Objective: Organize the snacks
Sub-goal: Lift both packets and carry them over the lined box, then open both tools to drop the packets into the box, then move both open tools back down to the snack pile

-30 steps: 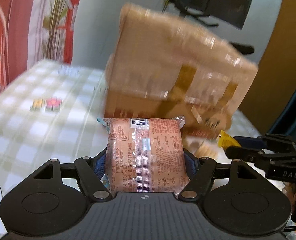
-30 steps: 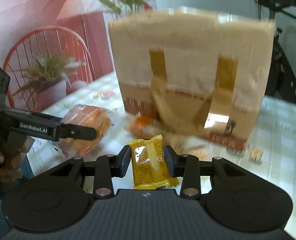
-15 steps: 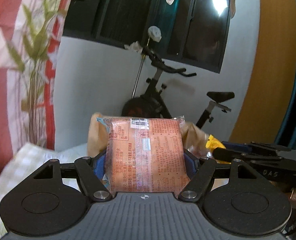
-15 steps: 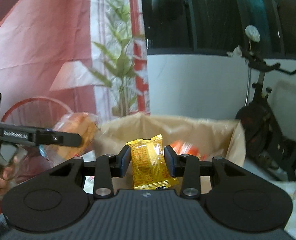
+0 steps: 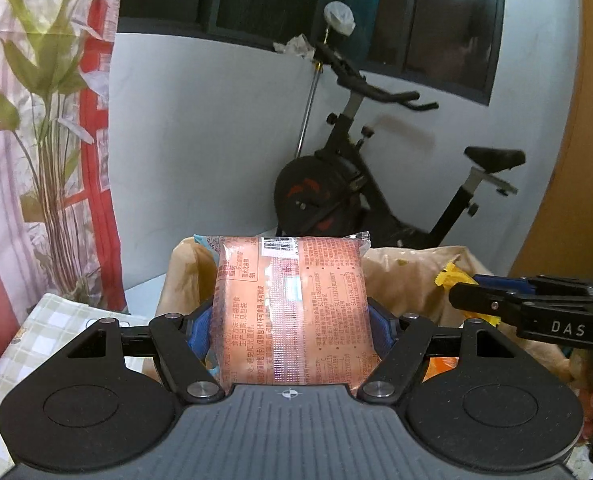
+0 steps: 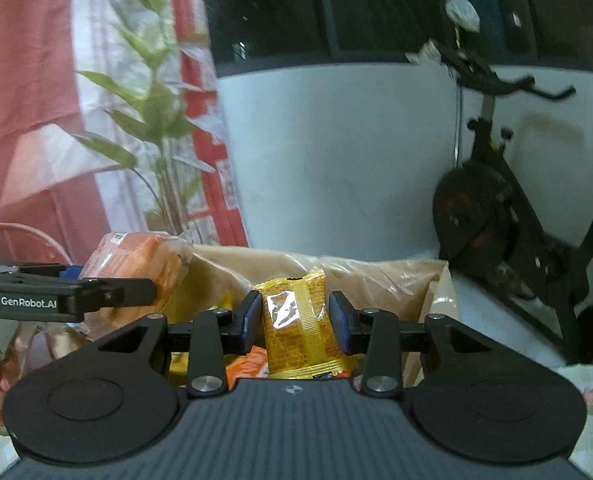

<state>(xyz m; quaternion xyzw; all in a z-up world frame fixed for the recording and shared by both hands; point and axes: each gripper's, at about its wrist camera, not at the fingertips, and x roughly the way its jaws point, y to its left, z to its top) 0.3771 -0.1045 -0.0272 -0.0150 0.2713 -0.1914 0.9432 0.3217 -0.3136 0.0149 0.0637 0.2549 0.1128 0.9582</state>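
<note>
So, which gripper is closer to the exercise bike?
Right. The right gripper sits on the bag's bike side; the left gripper is on its far side.

An orange-pink plastic-wrapped snack pack (image 5: 292, 308) printed with red text is showing beside a bright yellow foil snack packet (image 6: 296, 320); behind both, a tan brown paper bag (image 6: 376, 276) is glowing, a green-and-white checked table (image 5: 56, 320) lying left of it.

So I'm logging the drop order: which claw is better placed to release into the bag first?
Right, probably: the right claw holds its yellow pack over the open bag; the left claw's orange pack sits nearer the rim.
</note>
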